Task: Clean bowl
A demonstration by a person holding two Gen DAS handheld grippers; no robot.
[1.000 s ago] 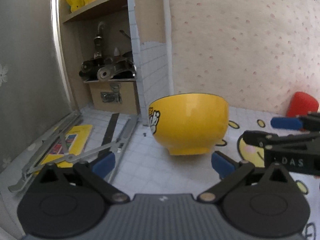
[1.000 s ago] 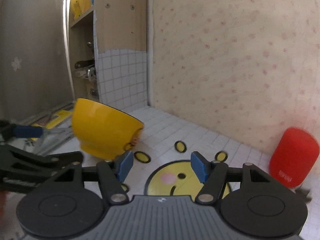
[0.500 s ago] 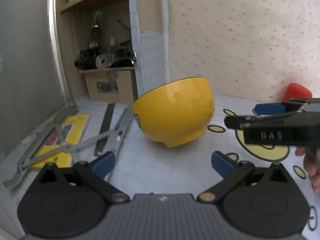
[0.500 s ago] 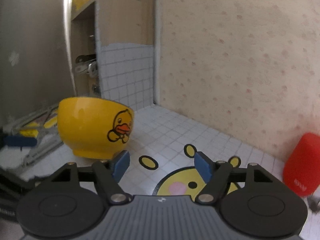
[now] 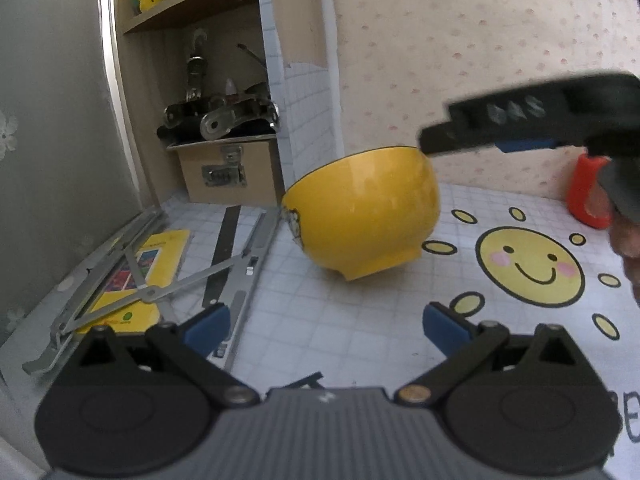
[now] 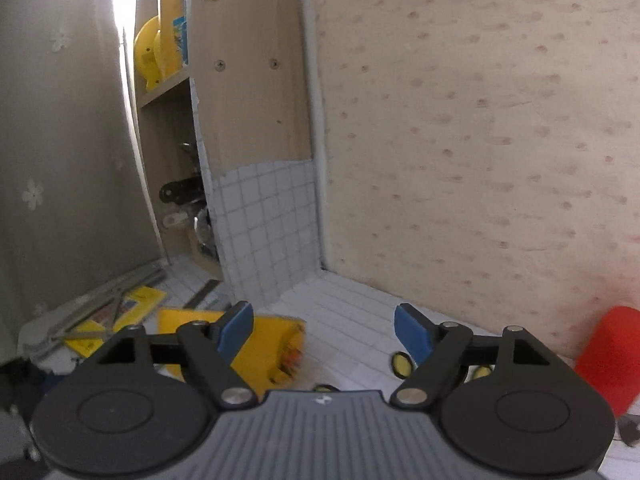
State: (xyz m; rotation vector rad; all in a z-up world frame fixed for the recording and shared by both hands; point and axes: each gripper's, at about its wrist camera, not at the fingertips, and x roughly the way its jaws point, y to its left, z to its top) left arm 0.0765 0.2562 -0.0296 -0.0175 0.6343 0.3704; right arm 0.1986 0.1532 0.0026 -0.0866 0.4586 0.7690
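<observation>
Left gripper point(image 5: 324, 326): jaws wide, nothing between the pads, hovering low over the white gridded table point(image 5: 320, 332). Yellow bowl point(image 5: 362, 228) sits just beyond it, now tipped on its foot with the rim leaning left, where a second ago it stood level. Right gripper point(image 6: 324, 330): jaws have just been opening, empty, and it has lifted above the bowl's right side. Judgement: the bowl is released and unsteady; no cleaning contact yet.

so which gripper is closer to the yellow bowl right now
Right. The right gripper hangs open just above the yellow bowl at its rim, jaws having just been opening, nothing between them. The left gripper sits open, further back, bowl ahead of its fingertips.
</observation>
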